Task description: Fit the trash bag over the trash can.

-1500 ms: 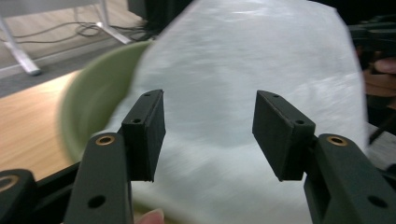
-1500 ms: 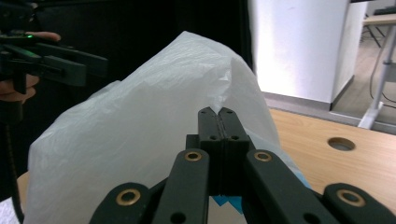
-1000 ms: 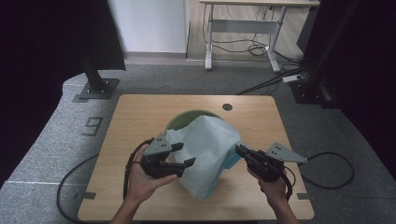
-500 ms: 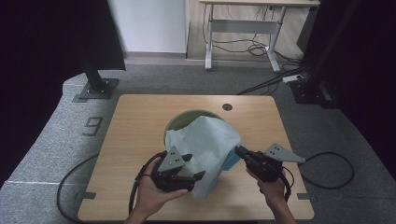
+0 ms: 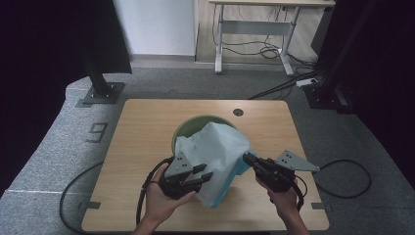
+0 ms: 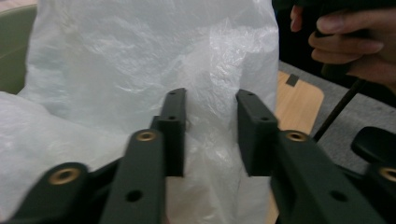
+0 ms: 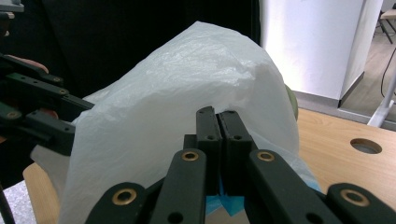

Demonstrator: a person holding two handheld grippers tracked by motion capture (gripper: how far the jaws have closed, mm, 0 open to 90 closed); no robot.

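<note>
As right gripper (image 5: 248, 158) pinches bag (image 5: 215, 147), left jaws closing

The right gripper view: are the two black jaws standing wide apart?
No, the right gripper has its jaws pressed together, pinching the white plastic bag.

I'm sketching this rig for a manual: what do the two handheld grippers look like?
Both are black. The left gripper and right gripper each carry a grey three-cornered plate on top and trail a black cable. Their jaws are flat black rectangular pads on arms with brass-coloured pivot bushings. No sleeves show on the forearms.
</note>
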